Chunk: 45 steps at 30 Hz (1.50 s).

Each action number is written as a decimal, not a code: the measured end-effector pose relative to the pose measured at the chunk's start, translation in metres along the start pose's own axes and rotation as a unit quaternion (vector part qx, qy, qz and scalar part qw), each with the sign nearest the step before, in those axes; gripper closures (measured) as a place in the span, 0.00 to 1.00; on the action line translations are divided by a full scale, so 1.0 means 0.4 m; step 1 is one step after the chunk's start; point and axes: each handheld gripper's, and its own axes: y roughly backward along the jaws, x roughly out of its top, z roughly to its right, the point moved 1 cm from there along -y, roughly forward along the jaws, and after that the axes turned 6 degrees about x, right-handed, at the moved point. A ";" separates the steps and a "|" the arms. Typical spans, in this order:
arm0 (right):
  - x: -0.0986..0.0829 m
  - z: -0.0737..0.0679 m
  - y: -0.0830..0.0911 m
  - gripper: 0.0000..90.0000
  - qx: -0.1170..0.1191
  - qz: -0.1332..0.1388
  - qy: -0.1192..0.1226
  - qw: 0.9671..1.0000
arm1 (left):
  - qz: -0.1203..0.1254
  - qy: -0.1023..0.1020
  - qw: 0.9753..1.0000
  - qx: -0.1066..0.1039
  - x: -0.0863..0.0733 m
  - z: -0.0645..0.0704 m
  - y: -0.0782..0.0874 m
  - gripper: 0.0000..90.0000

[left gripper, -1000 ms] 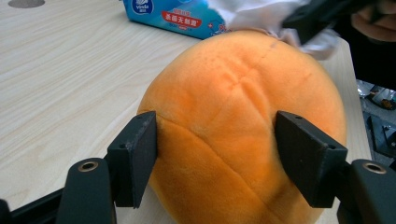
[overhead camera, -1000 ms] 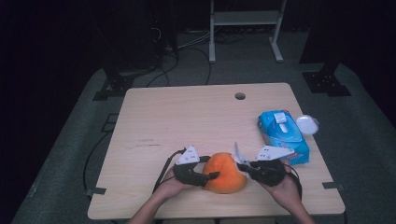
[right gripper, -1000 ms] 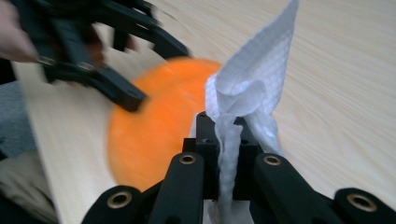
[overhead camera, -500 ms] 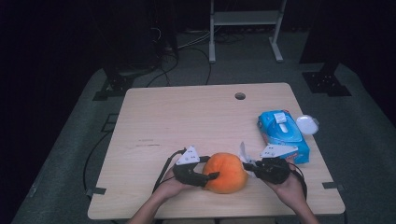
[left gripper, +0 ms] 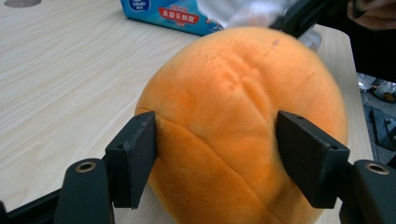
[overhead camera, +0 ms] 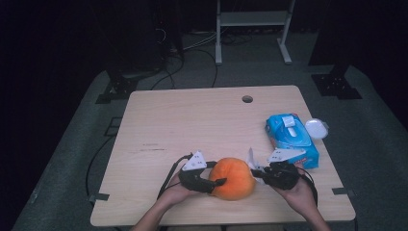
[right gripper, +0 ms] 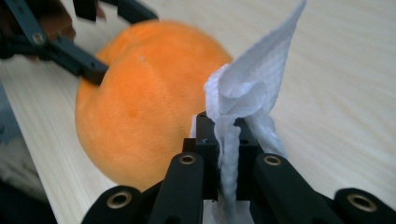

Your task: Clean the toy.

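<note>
On the desk [overhead camera: 192, 120], near its front edge, I have the orange plush ball [overhead camera: 233, 178] clamped by the left tongs [overhead camera: 219, 183]; the right tongs [overhead camera: 255, 172], clenched on a white wipe [right gripper: 243, 98], have drawn closer than a second ago, wiping apparently not begun.

This looks like a lab or recording studio: a bare light-wood table [overhead camera: 202, 125] stands alone on grey carpet [overhead camera: 72, 159] with dark surroundings. At 12 o'clock a white metal stand [overhead camera: 252, 24] rises, at 10 o'clock cables [overhead camera: 192, 53] trail past black equipment bases [overhead camera: 115, 89].
</note>
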 end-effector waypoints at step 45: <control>0.029 -0.067 -0.023 0.95 0.070 -0.021 0.056 0.996 | -0.003 -0.022 0.999 -0.041 0.008 0.038 -0.027 0.32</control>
